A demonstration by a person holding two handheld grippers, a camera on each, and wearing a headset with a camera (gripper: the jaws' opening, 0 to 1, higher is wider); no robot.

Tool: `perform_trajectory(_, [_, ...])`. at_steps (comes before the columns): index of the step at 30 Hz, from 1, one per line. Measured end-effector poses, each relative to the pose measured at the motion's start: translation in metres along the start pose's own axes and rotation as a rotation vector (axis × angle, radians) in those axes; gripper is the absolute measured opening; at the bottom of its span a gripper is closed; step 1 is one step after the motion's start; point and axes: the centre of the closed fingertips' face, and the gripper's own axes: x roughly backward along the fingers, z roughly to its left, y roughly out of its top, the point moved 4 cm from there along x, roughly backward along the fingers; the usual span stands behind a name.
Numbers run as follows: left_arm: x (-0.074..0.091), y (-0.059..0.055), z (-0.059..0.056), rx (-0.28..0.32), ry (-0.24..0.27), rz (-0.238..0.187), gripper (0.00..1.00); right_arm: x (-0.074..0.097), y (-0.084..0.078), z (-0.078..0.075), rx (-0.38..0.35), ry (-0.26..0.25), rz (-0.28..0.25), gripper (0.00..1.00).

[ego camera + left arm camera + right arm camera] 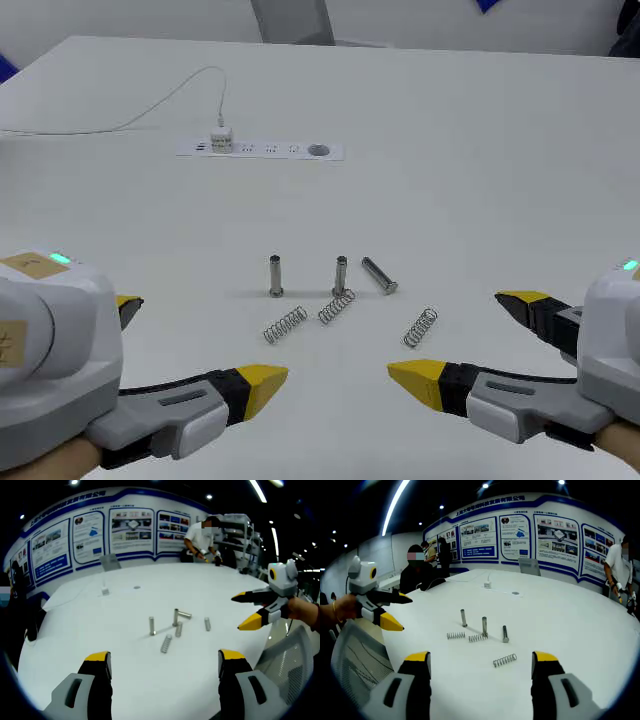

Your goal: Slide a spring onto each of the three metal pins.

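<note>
Both sets of jaws are spread wide and hold nothing. The left gripper [200, 340] hovers low over the near edge of the white table [480, 150], well short of the parts.

The left pin [275, 275] stands upright and bare. Its likely spring [285, 324] lies flat on the table just in front of it, apart from it.

The middle pin [340, 275] is also upright and bare. The middle spring [337, 306] lies on its side with one end right at the pin's foot, but it is not threaded on.

The right pin [379, 275] lies tipped over on the table, its head toward the right. The third spring [421, 327] rests near it, to the right and closer in.

The right gripper [462, 337] hangs at the near right, just as far back as the left one.

By my reading nothing is done yet: all three springs are loose and all three pins are empty. The fallen pin will probably need standing up or holding before a spring goes on it.
</note>
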Motion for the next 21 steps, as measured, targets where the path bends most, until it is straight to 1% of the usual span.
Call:
perform_trajectory(14, [0.0011,0.0002,-0.0006,-0.002,0.001,-0.002,0.89,0.0011,-0.0008,0.0004,0.0,-0.001,0.004,0.83])
perform_trajectory(21, [0.0013,0.0021,-0.0012,0.001,-0.001,-0.012,0.89,0.0015,0.0002,0.0012,0.0,-0.002,-0.002,0.81])
